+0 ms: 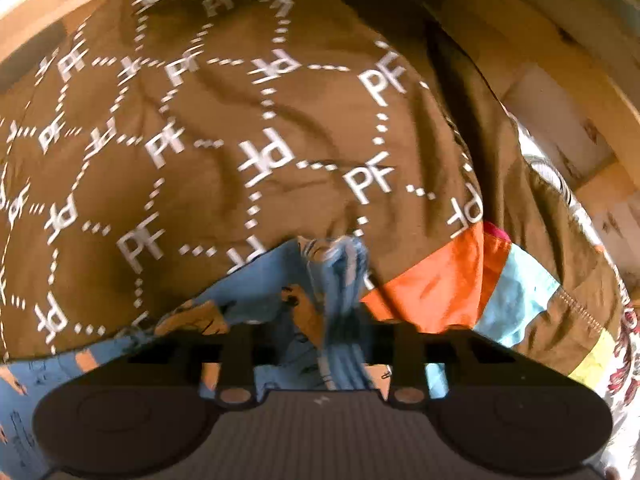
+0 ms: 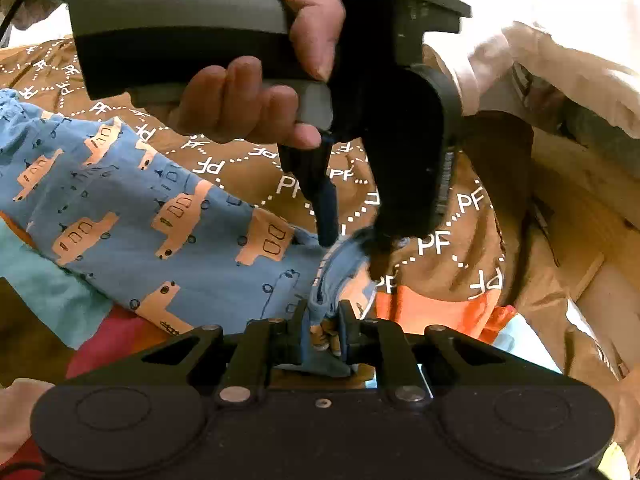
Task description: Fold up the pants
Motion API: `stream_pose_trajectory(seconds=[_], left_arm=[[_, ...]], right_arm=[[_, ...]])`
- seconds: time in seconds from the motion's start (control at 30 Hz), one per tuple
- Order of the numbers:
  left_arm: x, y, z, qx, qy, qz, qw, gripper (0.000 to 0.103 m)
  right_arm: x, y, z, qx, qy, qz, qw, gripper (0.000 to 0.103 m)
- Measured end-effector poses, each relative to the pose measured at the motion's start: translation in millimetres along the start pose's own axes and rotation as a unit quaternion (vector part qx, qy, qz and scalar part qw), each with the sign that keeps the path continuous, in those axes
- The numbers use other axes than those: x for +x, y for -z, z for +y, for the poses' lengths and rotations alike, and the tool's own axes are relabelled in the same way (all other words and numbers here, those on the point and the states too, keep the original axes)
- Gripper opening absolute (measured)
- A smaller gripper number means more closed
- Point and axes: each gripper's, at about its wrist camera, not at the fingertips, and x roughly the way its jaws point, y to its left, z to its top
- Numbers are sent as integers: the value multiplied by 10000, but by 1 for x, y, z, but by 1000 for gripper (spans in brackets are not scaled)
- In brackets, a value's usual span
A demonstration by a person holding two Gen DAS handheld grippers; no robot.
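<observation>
Blue pants printed with orange cars lie spread on a brown "PF" cloth. In the right wrist view, my right gripper is shut on a bunched fold at the pants' near edge. Just beyond it, my left gripper points steeply down and pinches the same gathered edge, with a hand around its handle. From the left wrist view, the pants bunch up between the fingers of the left gripper, whose tips are hidden by fabric.
The brown cloth has orange and light blue patches to the right of the grip. A wooden edge runs along the far side. A pale sleeve crosses the upper right, and teal and red patches lie at left.
</observation>
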Motion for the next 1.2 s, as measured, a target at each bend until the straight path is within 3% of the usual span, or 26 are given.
stream_pose_trajectory(seconds=[0.1,0.3,0.47,0.6,0.77,0.87,0.97,1.03,1.07,1.2], left_arm=[[-17,15,25,-288,230,-160,9992,13],[-56,60,83,-570,599,-552,9950,12],[-70,88,135,-809,701,-677,9919,12],[-74,112,169,-794,734,-842,9906,12],[-59,138,205,-925,799,-951,9879,12],[-48,153,226,-1028,792,-1030,9862,26],[-46,164,242,-1136,1038,-1134,9816,31],[-46,166,246,-1238,1182,-1178,9782,38],[-46,166,247,-1259,1201,-1192,9775,40],[-45,161,236,-1122,947,-1208,9818,43]], right_arm=[[-5,-3,6,-60,-76,-106,9999,15],[-16,-15,40,-392,-464,-454,9971,15],[-14,-31,81,-574,-973,-549,9921,15],[-2,-46,115,-511,-1413,-352,9880,15],[17,-55,152,-530,-1616,-19,9854,15],[32,-51,169,-523,-1602,198,9855,17],[34,-45,177,-548,-1593,194,9855,26],[30,-42,181,-704,-1546,85,9854,42],[28,-40,183,-774,-1487,18,9858,44],[26,-34,182,-809,-1396,-76,9869,45]])
